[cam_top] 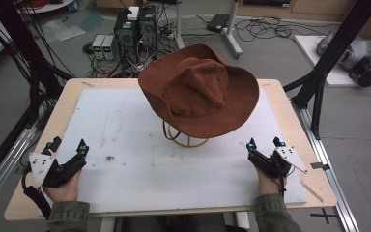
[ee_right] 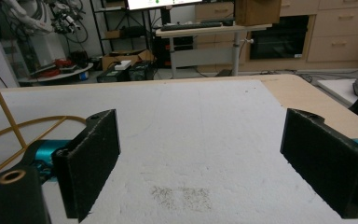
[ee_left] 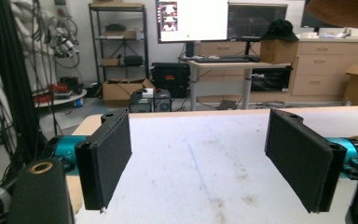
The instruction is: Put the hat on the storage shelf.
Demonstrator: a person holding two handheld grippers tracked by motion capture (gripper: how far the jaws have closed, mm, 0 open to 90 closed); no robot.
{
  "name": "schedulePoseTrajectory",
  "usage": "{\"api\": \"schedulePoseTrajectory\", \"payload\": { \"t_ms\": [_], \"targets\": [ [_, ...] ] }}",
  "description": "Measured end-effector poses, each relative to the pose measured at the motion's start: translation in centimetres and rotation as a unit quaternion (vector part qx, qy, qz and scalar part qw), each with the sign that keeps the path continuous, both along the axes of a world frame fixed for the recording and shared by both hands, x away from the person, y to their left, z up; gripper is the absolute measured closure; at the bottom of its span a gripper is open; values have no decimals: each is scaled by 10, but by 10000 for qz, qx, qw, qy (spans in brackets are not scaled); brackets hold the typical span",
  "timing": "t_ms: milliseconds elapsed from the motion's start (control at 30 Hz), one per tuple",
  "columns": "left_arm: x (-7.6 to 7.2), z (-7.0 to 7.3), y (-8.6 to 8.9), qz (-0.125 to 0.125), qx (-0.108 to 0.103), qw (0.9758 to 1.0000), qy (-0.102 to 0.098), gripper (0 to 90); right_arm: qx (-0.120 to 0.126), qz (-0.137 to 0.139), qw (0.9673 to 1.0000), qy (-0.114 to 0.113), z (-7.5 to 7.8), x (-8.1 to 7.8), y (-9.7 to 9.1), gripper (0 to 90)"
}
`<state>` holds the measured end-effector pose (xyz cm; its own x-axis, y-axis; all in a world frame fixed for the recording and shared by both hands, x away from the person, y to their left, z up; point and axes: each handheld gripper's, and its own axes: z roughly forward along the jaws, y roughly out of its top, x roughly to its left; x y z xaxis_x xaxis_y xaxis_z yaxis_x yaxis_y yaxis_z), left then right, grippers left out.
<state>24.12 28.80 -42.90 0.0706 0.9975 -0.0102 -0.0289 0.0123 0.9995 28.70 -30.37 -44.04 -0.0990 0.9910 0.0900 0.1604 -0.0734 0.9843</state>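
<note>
Hat (cam_top: 200,89) hides most of wire stand (cam_top: 186,137); grippers apart, empty.

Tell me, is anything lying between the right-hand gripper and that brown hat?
Nothing: in the high view, bare white mat separates the right gripper from the hat on its wire stand.

Soft, even overhead light falls across the white mat (cam_top: 125,145) in the high view, the brown hat (cam_top: 200,89) casting only a faint shadow beneath its brim. Both gripper views are grainy and slightly soft; a bright monitor (ee_left: 193,19) glares behind the counter (ee_left: 93,123), and near fingers (ee_left: 105,156) blur.
</note>
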Motion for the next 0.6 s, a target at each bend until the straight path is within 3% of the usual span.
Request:
{"api": "schedulePoseTrajectory", "payload": {
  "t_ms": [133, 300, 600],
  "targets": [
    [-2, -5, 4, 66, -186, 9998, 94, 226, 49, -4, 10000, 10, -1, -1, 0, 111],
    [-5, -3, 6, 114, -199, 9997, -7, 226, 109, -50, 9999, -5, -1, -3, -1, 111],
    [-2, -6, 2, 18, -105, 9999, 121, 221, 105, -12, 9999, 70, -2, -2, 0, 111]
  ]
}}
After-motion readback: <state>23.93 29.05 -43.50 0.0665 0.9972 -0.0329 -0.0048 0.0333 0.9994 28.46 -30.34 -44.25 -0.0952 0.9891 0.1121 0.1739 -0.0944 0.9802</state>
